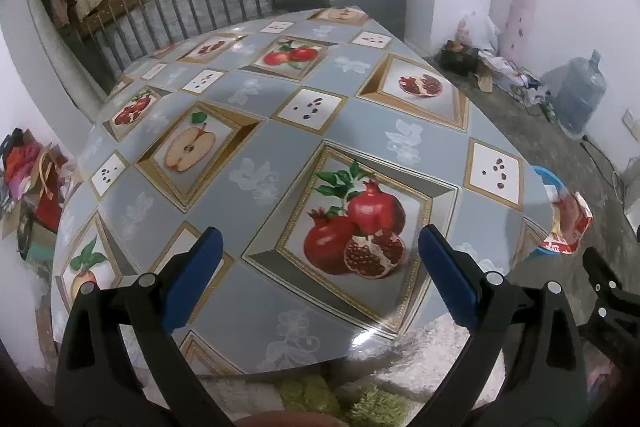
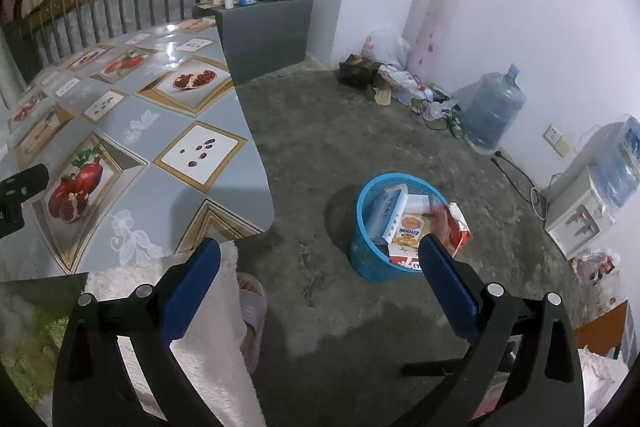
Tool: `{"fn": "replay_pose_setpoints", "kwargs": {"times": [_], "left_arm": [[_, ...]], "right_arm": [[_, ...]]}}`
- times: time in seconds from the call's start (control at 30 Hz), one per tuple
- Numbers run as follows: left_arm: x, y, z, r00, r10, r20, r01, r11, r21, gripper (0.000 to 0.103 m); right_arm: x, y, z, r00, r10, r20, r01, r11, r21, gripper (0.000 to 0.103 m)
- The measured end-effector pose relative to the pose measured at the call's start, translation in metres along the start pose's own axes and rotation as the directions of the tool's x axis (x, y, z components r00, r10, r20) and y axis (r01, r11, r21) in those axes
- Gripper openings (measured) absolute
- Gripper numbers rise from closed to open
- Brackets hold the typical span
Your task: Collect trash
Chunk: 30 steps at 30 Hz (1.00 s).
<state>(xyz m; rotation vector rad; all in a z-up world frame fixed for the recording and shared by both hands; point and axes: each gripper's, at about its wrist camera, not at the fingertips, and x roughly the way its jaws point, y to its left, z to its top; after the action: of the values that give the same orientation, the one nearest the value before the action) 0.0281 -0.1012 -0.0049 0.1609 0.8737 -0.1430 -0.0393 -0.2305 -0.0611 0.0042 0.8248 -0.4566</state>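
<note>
Both claws are hanging spread and empty: the right claw (image 2: 320, 267) over the floor, the left claw (image 1: 320, 259) above the counter (image 1: 256, 131). Cartons (image 2: 404, 223) are sitting in the blue basket (image 2: 370, 263) on the floor beside the counter's right edge.
</note>
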Motion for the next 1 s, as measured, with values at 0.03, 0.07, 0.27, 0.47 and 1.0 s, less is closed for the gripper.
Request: {"fn": "replay_pose_setpoints", "kwargs": {"times": [0.03,0.07,0.27,0.47,1.0], "left_arm": [[-0.0001,-0.0009,0.0000,1.000,-0.001,0.000,0.001,1.000,0.003,0.094],[-0.0004,-0.0017,0.0000,1.000,-0.001,0.001,0.001,1.000,0.005,0.094],[-0.0011,-0.0027,-0.0001,1.000,-0.003,0.005,0.003,1.000,0.007,0.094],[-0.0010,-0.0031,-0.0005,1.000,-0.010,-0.003,0.010,1.000,0.005,0.094],[-0.0010,0.0002,-0.0017,1.000,-0.010,-0.010,0.010,1.000,-0.012,0.094]], "right_arm": [[0.0002,0.0004,-0.0004,1.000,0.000,0.000,0.000,1.000,-0.004,0.096],[0.0002,0.0006,-0.0005,1.000,0.000,0.000,0.000,1.000,-0.007,0.096],[0.0008,0.0029,-0.0005,1.000,-0.002,0.003,0.002,1.000,-0.014,0.096],[0.0009,0.0025,-0.0002,1.000,-0.005,0.004,0.005,1.000,-0.013,0.096],[0.0004,0.0004,0.0009,1.000,-0.001,0.004,0.001,1.000,0.021,0.096]]}}
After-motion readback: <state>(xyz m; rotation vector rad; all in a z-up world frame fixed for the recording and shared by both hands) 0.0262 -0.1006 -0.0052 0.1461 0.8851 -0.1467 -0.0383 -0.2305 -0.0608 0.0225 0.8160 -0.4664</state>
